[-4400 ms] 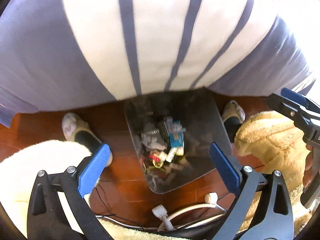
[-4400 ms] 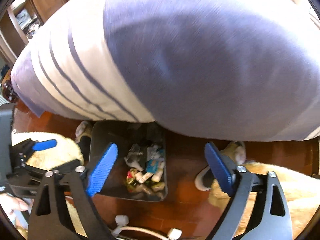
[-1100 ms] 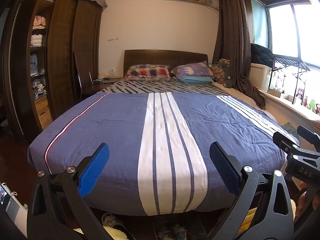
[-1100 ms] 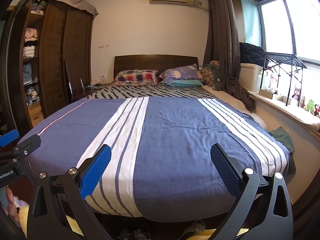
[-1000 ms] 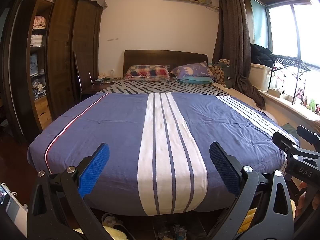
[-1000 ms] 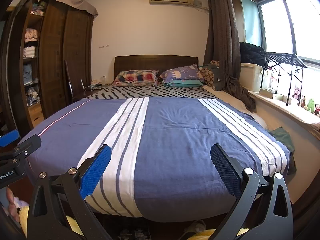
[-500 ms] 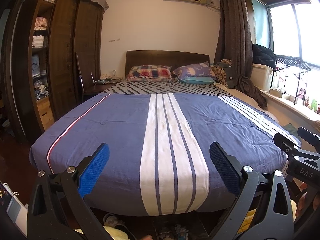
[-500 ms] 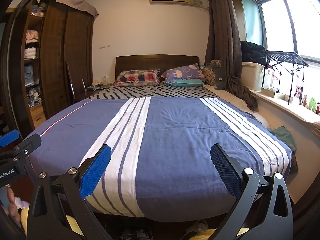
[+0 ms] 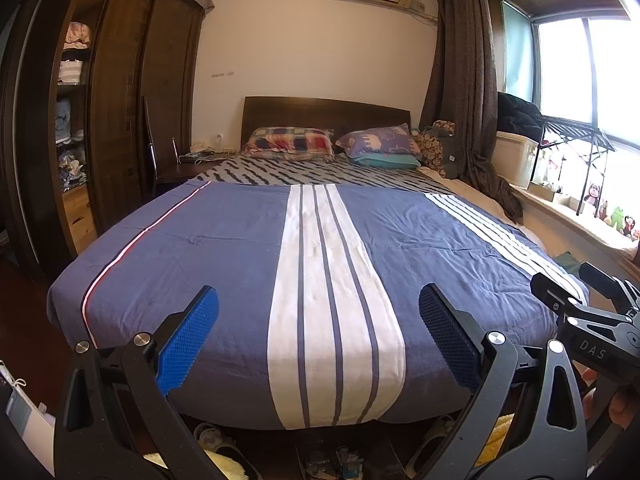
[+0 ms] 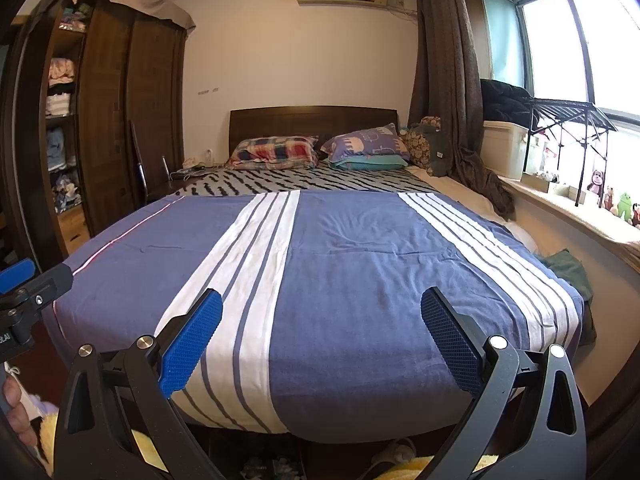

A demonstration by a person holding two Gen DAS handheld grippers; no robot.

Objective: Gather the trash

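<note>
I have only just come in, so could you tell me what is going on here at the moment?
A person holds a gripper in each hand at the foot of a bed. The left gripper and the right gripper are both open and hold nothing, pointed over the blue striped cover. A bin with trash sits on the floor below the bed's edge, barely in view. No trash shows on the cover.

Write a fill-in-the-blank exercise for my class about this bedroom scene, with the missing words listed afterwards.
1. Both the left gripper and the right gripper have their jaws ____.
2. The blue bedspread has stripes coloured ____.
3. On the wall above the headboard hangs an air ____.
4. The plaid pillow lies to the ____ of the purple pillow.

Missing words: open; white; conditioner; left
</note>
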